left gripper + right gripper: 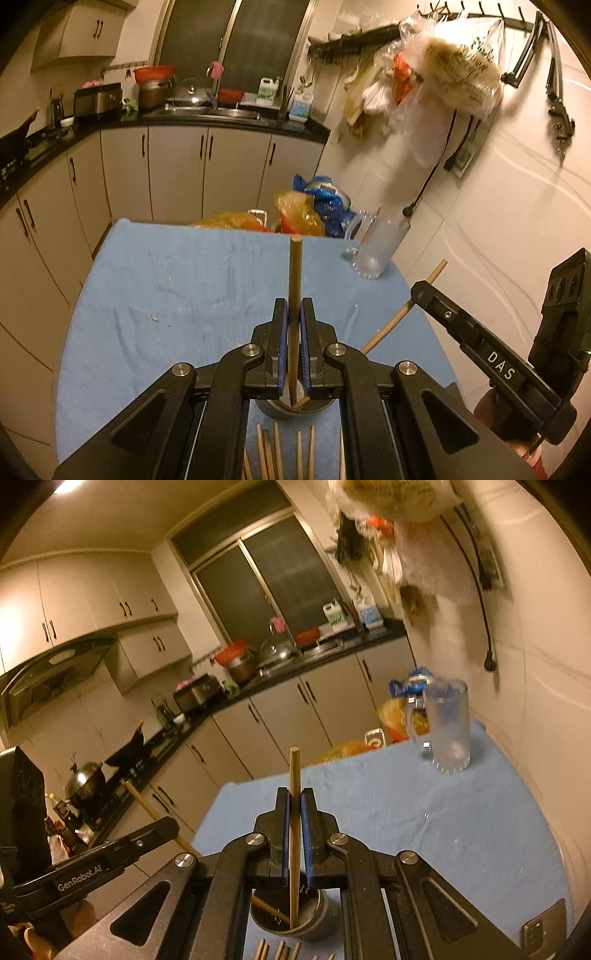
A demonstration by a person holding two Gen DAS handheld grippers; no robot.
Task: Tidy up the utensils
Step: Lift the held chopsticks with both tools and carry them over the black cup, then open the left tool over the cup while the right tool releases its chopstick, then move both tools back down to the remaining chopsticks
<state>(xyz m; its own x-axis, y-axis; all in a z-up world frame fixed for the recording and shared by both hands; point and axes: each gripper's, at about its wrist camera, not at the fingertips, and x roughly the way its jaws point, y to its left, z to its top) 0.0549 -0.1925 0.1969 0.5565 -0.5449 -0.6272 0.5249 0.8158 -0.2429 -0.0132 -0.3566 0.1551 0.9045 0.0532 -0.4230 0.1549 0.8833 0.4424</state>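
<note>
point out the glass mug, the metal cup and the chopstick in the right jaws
glass mug (448,727), right wrist view, on its frosted side wall
metal cup (325,921), right wrist view, on its outer wall right of the opening
chopstick (294,771), right wrist view, on the shaft above the jaws

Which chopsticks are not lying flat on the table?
The two clamped upright, one chopstick in the left jaws, one in the right; the rest lie flat.

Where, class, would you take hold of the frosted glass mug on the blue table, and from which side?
Grip the frosted glass mug across its straight body, about halfway up, coming in level from the near side. It stands upright and its handle juts out to the left in the right wrist view, so pads closing front and back would clear it. Probably slippery glass, so squeeze firmly.
</note>
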